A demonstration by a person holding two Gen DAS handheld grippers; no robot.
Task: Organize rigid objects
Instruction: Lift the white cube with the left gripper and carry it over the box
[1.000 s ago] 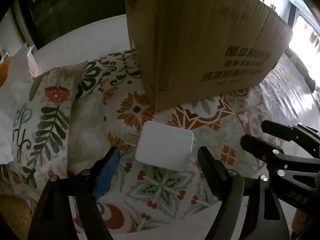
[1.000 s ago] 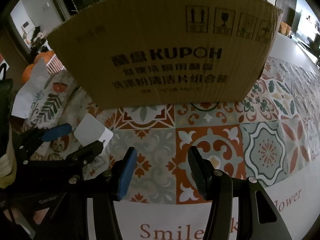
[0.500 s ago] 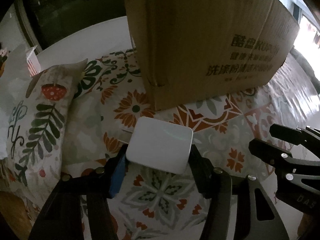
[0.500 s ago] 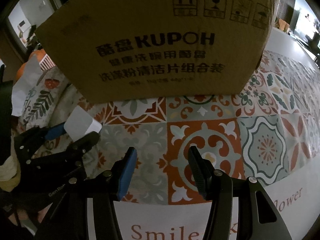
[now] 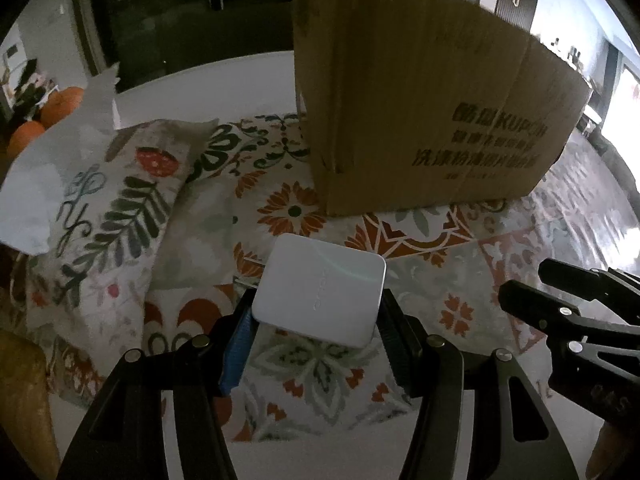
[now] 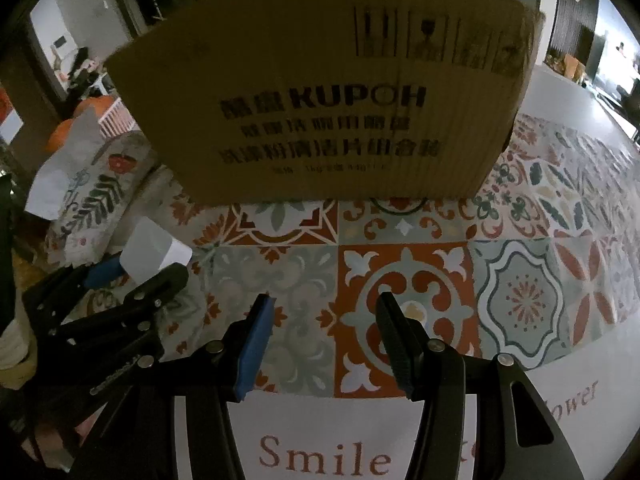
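Observation:
A flat white square charger block (image 5: 320, 288) with metal prongs on its left side is gripped between the fingers of my left gripper (image 5: 316, 320) and held a little above the patterned tablecloth (image 5: 320, 376). It also shows in the right wrist view (image 6: 154, 254), at the left. A tall brown cardboard box (image 5: 420, 120) printed KUPOH stands just behind it (image 6: 328, 120). My right gripper (image 6: 326, 336) is open and empty over the cloth in front of the box; it shows at the right of the left wrist view (image 5: 568, 304).
A floral pillow (image 5: 108, 216) lies left of the box with white paper (image 5: 44, 160) on it. Orange fruit (image 5: 44, 120) sits at the far left. A white strip of cloth reading "Smile" (image 6: 324, 456) runs along the near edge.
My left gripper moved forward around the white block, closed on it and lifted it slightly. The right gripper stayed open and barely moved.

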